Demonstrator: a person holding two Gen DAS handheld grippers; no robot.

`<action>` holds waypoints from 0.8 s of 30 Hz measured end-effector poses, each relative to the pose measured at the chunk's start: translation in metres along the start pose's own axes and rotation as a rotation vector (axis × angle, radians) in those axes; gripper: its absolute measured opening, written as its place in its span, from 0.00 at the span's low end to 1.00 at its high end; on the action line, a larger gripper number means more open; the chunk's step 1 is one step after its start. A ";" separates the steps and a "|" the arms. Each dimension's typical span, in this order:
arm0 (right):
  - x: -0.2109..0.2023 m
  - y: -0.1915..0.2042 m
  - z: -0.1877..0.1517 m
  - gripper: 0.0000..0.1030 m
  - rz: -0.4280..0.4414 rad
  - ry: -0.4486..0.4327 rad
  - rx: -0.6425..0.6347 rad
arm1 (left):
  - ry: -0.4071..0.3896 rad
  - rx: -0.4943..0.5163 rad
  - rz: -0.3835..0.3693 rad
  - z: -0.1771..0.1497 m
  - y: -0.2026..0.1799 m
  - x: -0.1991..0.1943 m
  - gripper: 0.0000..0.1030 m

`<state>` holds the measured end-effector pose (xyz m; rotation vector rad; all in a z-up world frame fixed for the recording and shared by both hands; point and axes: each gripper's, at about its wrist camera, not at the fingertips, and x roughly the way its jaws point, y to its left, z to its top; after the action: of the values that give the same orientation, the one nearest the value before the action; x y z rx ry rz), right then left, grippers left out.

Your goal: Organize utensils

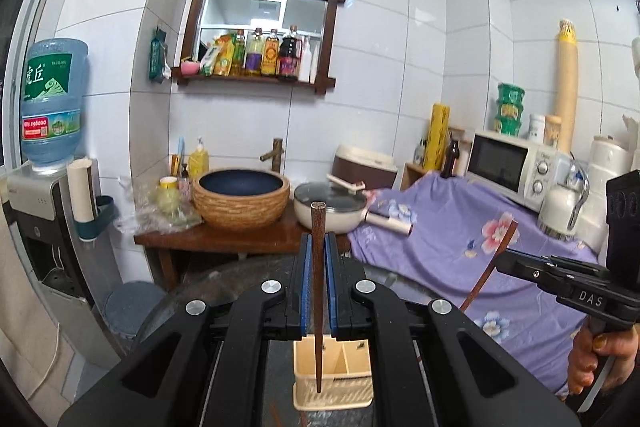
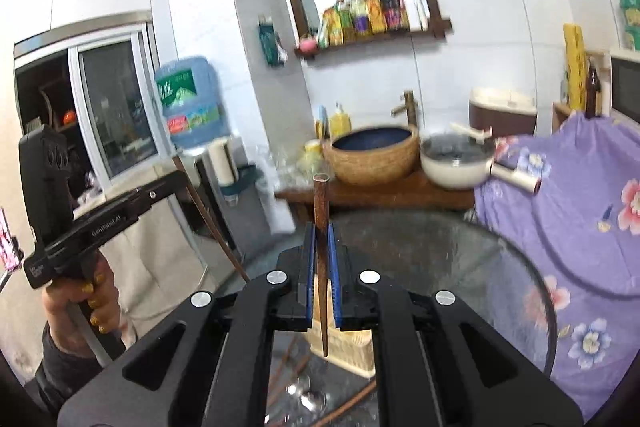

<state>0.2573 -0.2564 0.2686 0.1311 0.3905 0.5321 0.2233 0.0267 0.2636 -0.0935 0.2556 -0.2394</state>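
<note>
The left gripper [image 1: 318, 259] is clamped on a dark brown wooden chopstick [image 1: 318, 291] held nearly upright, its tip hanging over a cream plastic slotted utensil holder [image 1: 334, 385] on the round glass table [image 2: 460, 251]. The right gripper [image 2: 322, 267] likewise pinches a second brown wooden chopstick [image 2: 322, 267] above the same holder, with more chopsticks [image 2: 352, 405] and a metal spoon [image 2: 310, 399] lying on the glass just beside it

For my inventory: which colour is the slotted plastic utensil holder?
Cream slotted plastic utensil holder; left wrist view shows best.
</note>
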 end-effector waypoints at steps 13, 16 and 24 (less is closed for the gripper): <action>0.051 -0.006 -0.012 0.07 -0.148 -0.052 -0.030 | 0.015 -0.089 0.085 -0.025 0.001 0.066 0.06; 0.067 -0.016 -0.031 0.07 -0.147 -0.010 0.003 | 0.049 -0.104 0.092 -0.044 0.005 0.078 0.06; 0.094 -0.040 -0.065 0.07 -0.137 0.059 0.100 | 0.120 -0.131 0.090 -0.075 0.016 0.096 0.06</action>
<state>0.3245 -0.2402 0.1692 0.1842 0.4808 0.3819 0.2979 0.0140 0.1665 -0.1967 0.3944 -0.1392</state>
